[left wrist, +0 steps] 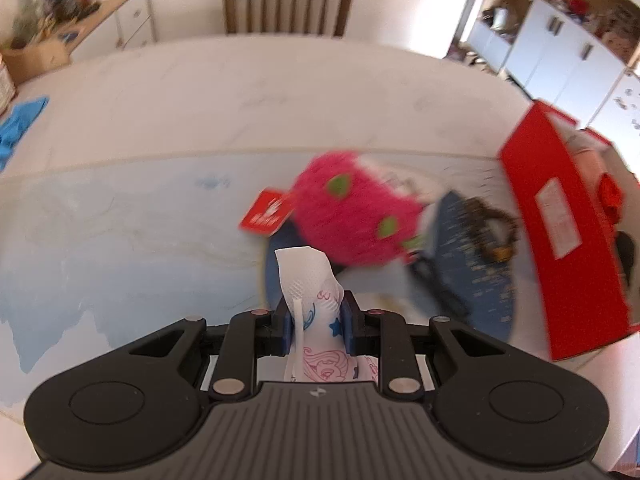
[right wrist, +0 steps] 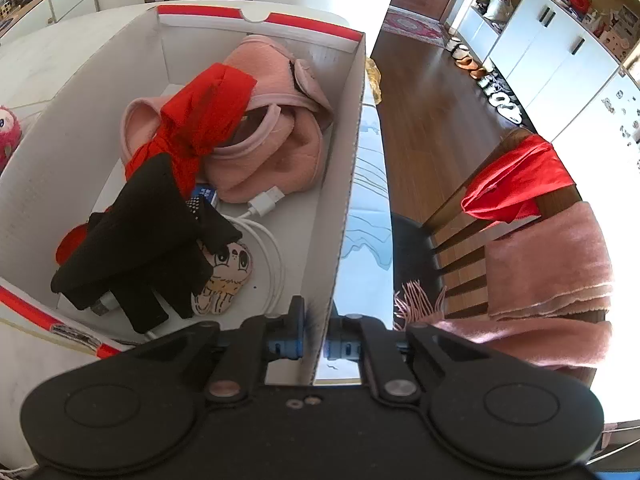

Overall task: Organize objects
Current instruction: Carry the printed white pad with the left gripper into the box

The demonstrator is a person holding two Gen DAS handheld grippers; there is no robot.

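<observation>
- Left gripper [left wrist: 314, 326]: clamped on a white printed packet [left wrist: 316, 300], held left of the red box [left wrist: 560, 224].
- Packet: likely light, soft, crushable; grip mid-body.
- Right gripper [right wrist: 314, 336]: pinching the box wall [right wrist: 344, 216].

Between my left fingers stands a soft white packet [left wrist: 316, 304], printed with pink swirls and blue stars, its crimped end upward. Beyond lies a fuzzy pink toy [left wrist: 352, 212] with green spots. My right fingers pinch the red box's wall [right wrist: 344, 200].
</observation>
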